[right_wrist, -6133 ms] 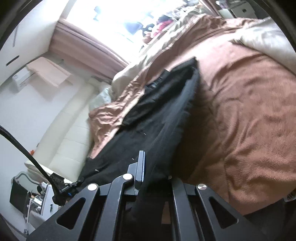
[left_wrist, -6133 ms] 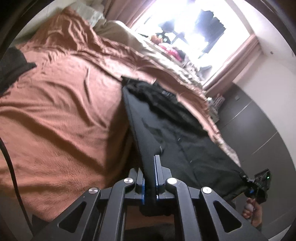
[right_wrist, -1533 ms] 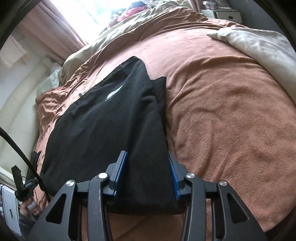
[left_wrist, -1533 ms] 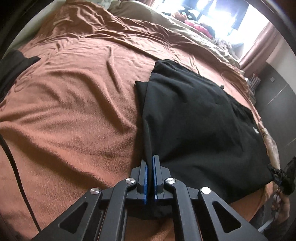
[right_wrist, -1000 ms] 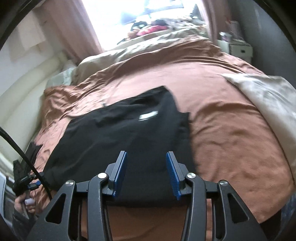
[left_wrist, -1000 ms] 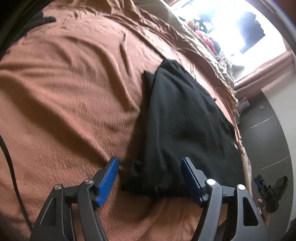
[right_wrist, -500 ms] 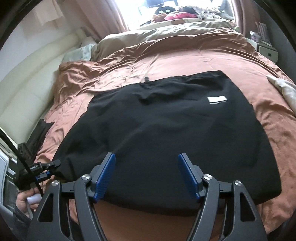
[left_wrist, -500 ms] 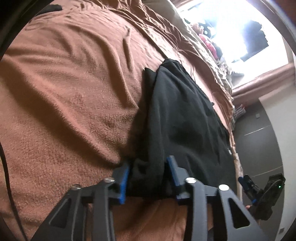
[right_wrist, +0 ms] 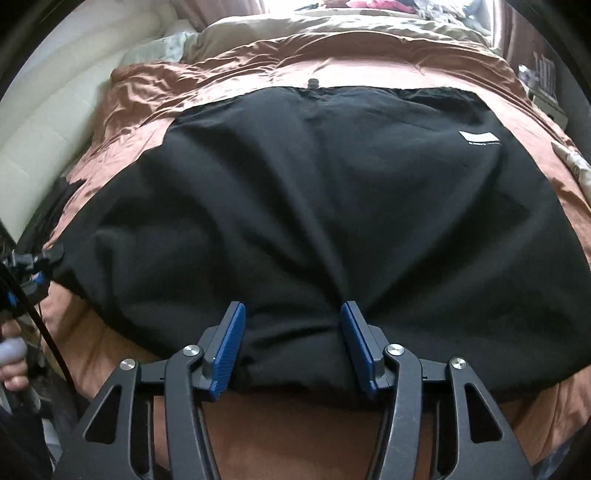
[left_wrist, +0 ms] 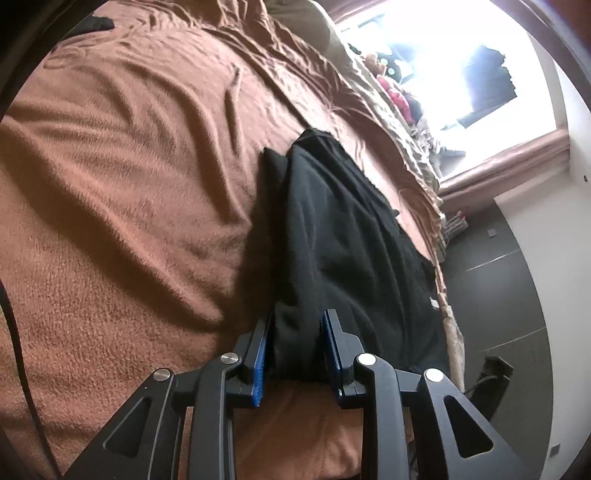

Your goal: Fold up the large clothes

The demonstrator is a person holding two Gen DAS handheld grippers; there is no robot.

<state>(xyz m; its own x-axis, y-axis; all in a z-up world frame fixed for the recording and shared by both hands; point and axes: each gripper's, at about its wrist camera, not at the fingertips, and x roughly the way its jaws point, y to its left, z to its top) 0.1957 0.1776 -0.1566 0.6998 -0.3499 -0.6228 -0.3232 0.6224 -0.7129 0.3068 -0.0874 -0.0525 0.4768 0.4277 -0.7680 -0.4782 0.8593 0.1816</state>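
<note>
A large black garment lies folded flat on the brown bedspread, with a white label near its far right. It also shows in the left wrist view as a long dark strip. My left gripper straddles the garment's near left corner, jaws partly closed with a bunch of cloth between the blue pads. My right gripper is open, its blue pads wide apart around the middle of the garment's near edge, with the cloth bulging between them.
A beige duvet and pillows lie at the far side of the bed under a bright window. A dark wall and floor run along the right. The person's left hand and left gripper show at the bed's left edge.
Both grippers let go of the garment after laying it down. The right gripper moved left to the middle of the near edge. The left jaws have narrowed around the near left corner.
</note>
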